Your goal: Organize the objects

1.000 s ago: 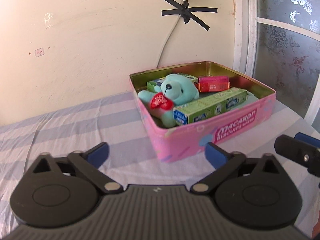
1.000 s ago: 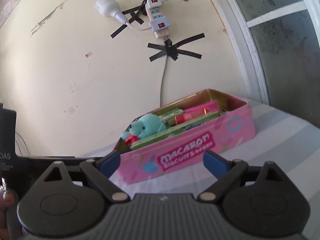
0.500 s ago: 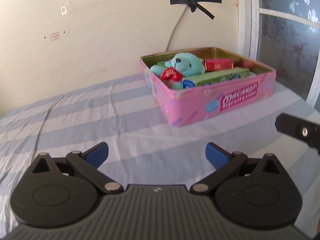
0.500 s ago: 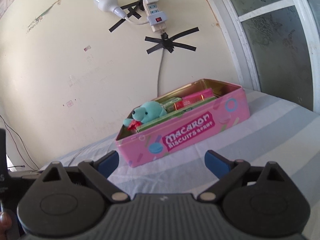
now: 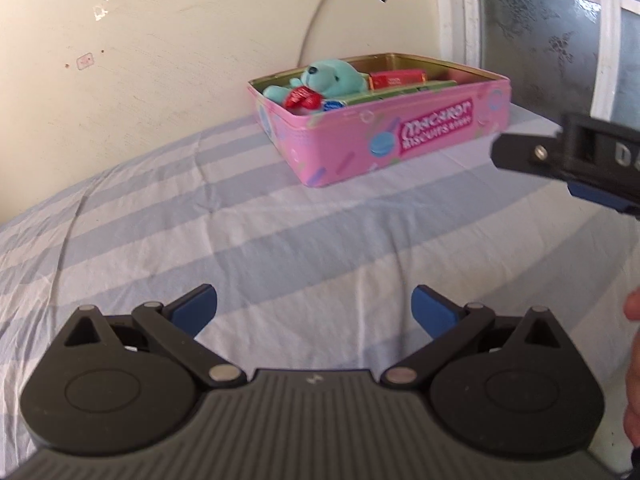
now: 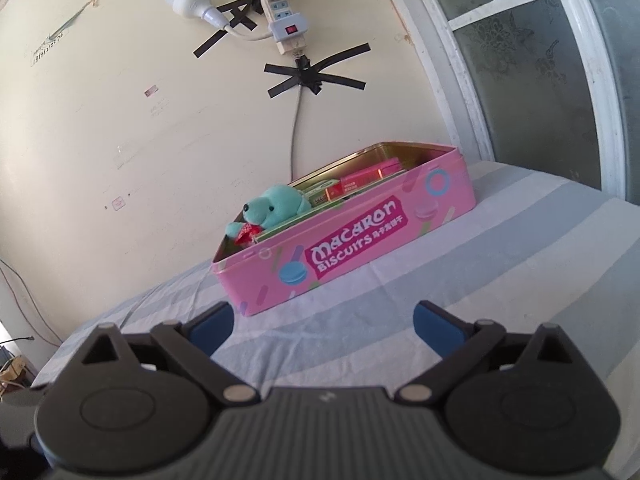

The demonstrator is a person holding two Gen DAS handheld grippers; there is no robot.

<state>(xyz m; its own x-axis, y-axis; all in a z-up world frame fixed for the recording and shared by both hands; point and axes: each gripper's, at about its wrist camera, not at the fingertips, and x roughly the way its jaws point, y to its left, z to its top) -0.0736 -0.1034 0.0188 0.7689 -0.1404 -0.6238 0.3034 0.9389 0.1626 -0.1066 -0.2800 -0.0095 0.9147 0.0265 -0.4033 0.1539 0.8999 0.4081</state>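
Note:
A pink macaron biscuit tin (image 5: 400, 144) stands open on the striped cloth, also in the right wrist view (image 6: 360, 240). In it lie a teal teddy bear (image 5: 332, 80) (image 6: 280, 208) with a red heart, a long green box (image 5: 400, 94), and a red box (image 5: 396, 79) (image 6: 360, 182). My left gripper (image 5: 314, 312) is open and empty, well back from the tin. My right gripper (image 6: 322, 322) is open and empty, just in front of the tin; part of it shows at the right of the left wrist view (image 5: 568, 156).
The striped blue and white cloth (image 5: 280, 248) covers the surface. A cream wall with a taped power strip (image 6: 286, 20) and cable is behind the tin. A frosted window (image 6: 540, 60) is at the right.
Both grippers have drawn back from the tin, which now looks smaller and farther. The right gripper has come further into the left wrist view. Both stayed open.

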